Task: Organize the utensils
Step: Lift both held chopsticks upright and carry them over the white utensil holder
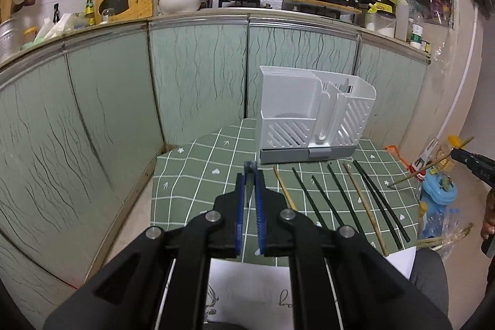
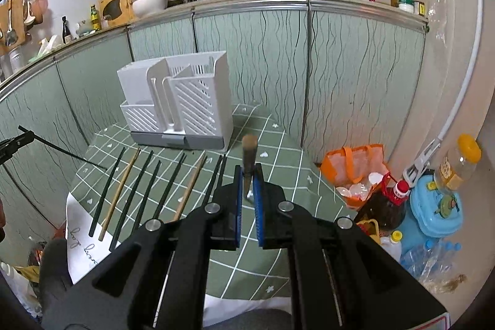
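A white slotted utensil holder [image 1: 312, 116] stands at the back of a small table with a green checked cloth [image 1: 201, 172]; it also shows in the right wrist view [image 2: 179, 107]. Several dark and wooden chopsticks [image 1: 349, 200] lie in a row in front of it, also in the right wrist view [image 2: 148, 190]. My left gripper [image 1: 250, 175] is shut on a dark chopstick [image 1: 249, 166], seen end-on; the same chopstick shows at the left of the right wrist view [image 2: 62, 150]. My right gripper [image 2: 247, 175] is shut on a wooden chopstick [image 2: 248, 153], also seen at the right of the left wrist view [image 1: 433, 163].
Green patterned cabinet doors [image 1: 198, 76] rise right behind the table, with a crowded counter above. An orange bag [image 2: 355, 169], bottles and a blue container [image 2: 433, 206] sit on the floor to the right. White paper [image 2: 83, 243] hangs at the table's near edge.
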{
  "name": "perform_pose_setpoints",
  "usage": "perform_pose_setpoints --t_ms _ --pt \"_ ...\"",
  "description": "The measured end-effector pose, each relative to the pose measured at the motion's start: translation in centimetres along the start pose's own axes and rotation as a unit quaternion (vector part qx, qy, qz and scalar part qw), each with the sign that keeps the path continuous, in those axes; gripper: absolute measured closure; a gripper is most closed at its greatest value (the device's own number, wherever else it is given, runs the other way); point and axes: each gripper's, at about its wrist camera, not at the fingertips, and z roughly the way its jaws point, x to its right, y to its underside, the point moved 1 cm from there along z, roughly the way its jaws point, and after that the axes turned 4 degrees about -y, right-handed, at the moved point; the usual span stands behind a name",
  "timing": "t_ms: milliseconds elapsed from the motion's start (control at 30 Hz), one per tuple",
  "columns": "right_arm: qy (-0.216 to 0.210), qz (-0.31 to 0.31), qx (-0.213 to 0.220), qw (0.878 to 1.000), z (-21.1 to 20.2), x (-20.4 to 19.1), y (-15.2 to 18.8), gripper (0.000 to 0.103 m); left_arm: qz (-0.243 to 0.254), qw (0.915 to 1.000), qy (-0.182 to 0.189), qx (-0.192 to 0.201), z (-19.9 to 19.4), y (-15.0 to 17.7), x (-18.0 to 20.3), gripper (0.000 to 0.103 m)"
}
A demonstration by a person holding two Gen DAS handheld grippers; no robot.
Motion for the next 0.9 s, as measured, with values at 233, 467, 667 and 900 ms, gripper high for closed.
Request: perform_pose_setpoints --t_ms 233,467,667,900 --pt "-0.003 -0.015 0.004 1.0 -0.1 -0.4 -1.2 0.097 0.019 0.9998 0.003 -0.009 0.4 -0.9 0.4 0.095" --pt "-0.02 -0.023 0.006 1.0 0.2 -0.5 -3.1 0.097 0.013 0.999 0.042 -0.011 0.8 -2.9 0.1 0.095" --pt "-0.031 -0.045 0.006 0.998 0.3 -0.9 -5.0 0.097 0.017 0.9963 0.082 -0.02 1.2 -5.2 0.0 0.095" --pt "-0.061 -0.047 0.01 0.997 0.2 -1.2 -8.1 0.097 0.039 0.9917 0.122 -0.017 2.0 -8.2 1.8 0.095"
